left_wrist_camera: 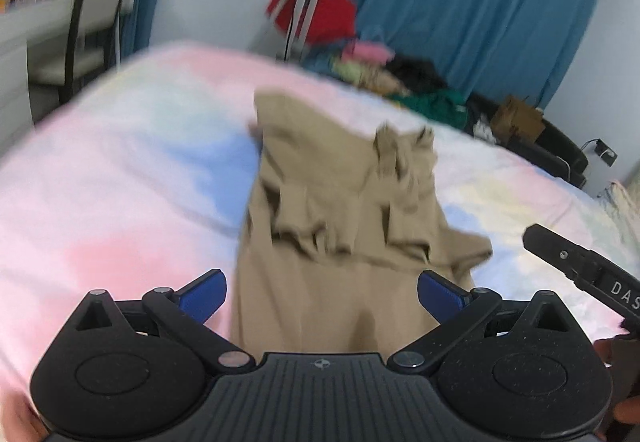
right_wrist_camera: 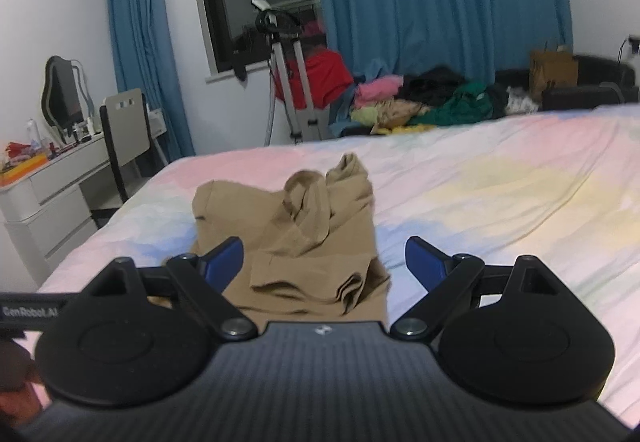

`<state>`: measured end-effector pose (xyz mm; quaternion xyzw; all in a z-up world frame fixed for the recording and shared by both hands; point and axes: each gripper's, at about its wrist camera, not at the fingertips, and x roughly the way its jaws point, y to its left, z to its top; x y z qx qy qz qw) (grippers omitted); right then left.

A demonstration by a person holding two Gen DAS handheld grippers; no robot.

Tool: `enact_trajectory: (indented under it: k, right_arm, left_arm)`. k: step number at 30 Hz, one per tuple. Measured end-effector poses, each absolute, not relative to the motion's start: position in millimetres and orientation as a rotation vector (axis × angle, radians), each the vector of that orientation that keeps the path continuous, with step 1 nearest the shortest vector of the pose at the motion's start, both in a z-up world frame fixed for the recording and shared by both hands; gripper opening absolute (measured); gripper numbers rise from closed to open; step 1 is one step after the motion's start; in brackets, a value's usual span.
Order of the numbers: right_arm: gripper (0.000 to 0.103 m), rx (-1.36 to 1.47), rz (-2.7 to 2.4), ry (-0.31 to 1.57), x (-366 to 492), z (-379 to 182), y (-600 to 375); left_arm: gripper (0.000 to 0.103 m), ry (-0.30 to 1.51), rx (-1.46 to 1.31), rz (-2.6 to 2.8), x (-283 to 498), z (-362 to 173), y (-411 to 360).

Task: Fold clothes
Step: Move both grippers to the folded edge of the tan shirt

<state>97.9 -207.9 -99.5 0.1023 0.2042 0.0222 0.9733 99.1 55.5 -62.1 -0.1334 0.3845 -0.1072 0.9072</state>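
While the rumpled tan knit garment (right_wrist_camera: pixel 304 238) lies partly folded near the bed's near edge, both the left gripper (left_wrist_camera: pixel 322 296) and right gripper (right_wrist_camera: pixel 324 262) hover spread wide, holding nothing. Next likely means pinching loose sleeves on the pastel bedsheet (right_wrist_camera: pixel 500 182).

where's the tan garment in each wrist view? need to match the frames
Left wrist: the tan crumpled fabric garment lies centre frame on the pastel bedsheet, running down between the open left gripper.
Right wrist: centre, slightly left, ahead of the open right gripper.
Shared landmark: the silver tripod with red cloth.
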Motion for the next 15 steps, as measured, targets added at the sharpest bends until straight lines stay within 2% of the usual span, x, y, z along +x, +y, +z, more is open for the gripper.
enact_trajectory:
  k: [8,11,15]
  right_arm:
    - [0.089,0.355,0.001,0.565,111,-121,-222]
    - [0.089,0.444,0.012,0.6,111,-126,-229]
    - [0.089,0.746,0.098,0.689,109,-138,-251]
  left_arm:
    - [0.099,1.063,-0.543,-0.24,107,-109,69]
    - [0.097,1.088,-0.614,-0.232,108,-116,75]
    - [0.092,1.099,-0.685,-0.227,108,-121,82]
